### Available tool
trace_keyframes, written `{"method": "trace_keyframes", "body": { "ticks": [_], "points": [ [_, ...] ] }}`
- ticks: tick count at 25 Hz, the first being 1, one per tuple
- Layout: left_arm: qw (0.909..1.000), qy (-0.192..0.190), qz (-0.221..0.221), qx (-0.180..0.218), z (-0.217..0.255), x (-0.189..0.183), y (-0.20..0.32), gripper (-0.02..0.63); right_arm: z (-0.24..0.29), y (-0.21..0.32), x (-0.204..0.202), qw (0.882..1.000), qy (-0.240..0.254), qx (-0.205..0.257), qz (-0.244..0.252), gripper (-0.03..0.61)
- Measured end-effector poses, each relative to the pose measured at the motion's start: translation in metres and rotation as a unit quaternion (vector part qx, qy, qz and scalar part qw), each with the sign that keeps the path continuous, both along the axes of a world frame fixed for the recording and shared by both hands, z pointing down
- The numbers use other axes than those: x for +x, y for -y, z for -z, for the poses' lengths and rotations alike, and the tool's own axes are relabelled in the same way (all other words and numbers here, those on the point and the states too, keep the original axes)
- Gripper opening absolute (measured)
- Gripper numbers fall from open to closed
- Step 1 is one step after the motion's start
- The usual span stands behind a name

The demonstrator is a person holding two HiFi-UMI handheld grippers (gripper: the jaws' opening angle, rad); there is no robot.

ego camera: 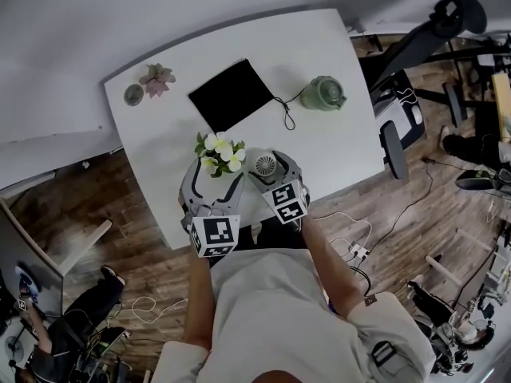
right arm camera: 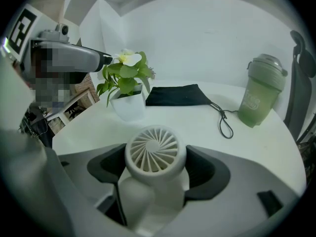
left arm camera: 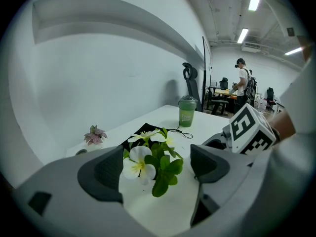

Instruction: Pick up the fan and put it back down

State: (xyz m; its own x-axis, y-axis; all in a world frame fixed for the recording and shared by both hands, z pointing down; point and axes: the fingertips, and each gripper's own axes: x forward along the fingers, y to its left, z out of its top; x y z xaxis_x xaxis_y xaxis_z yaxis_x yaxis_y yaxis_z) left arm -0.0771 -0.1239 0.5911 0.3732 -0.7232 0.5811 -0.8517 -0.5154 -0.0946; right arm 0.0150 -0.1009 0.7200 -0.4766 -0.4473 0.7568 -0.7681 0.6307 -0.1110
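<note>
Pinching the small white fan (right arm camera: 155, 154) between the jaws of the right gripper (right arm camera: 157, 171), with both dark pads pressing against the sides of the round, ribbed grille head and the paler body sitting low in the gap. Holding the fan near the front edge of the white table (ego camera: 335, 158), just right of the potted plant (ego camera: 219, 156); showing in no view whether the fan's base is touching the tabletop. Holding the left gripper (left arm camera: 155, 169) just beside the right one, with its jaws spread wide and gripping nothing. Framing the plant's white blossoms and green leaves in the gap between those open jaws, apart from both pads as far as the left gripper view shows. Standing farther back on the table, well apart from the fan: a black pouch (ego camera: 231, 94) lying flat with a dark cord looping from one corner, a green lidded cup (ego camera: 323, 92) standing upright near that cord, and a small pink-leaved plant (ego camera: 157, 78) with a little round dish (ego camera: 133, 94) just beside it at the far left corner. Showing, in the head view, both marker cubes close together above the table's near edge. Standing in the distant room behind the table, in the left gripper view, a person (left arm camera: 243, 78).
</note>
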Motion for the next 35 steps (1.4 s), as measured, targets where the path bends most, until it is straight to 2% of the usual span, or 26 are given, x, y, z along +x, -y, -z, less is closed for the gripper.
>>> {"method": "trace_keyframes", "body": {
  "ticks": [8,16,35],
  "points": [
    [1.0,0.001,0.003,0.007,0.002,0.0,-0.001,0.425,0.003,0.002,0.0,1.0,-0.003,0.016,0.003,0.371],
    [0.9999,0.002,0.008,0.014,0.009,0.0,-0.003,0.425,0.023,0.006,-0.002,0.999,0.015,0.042,0.007,0.37],
    [0.9981,-0.016,0.031,0.05,0.034,-0.004,0.002,0.423,0.11,0.027,-0.004,0.989,0.035,0.142,0.016,0.37]
  ]
}}
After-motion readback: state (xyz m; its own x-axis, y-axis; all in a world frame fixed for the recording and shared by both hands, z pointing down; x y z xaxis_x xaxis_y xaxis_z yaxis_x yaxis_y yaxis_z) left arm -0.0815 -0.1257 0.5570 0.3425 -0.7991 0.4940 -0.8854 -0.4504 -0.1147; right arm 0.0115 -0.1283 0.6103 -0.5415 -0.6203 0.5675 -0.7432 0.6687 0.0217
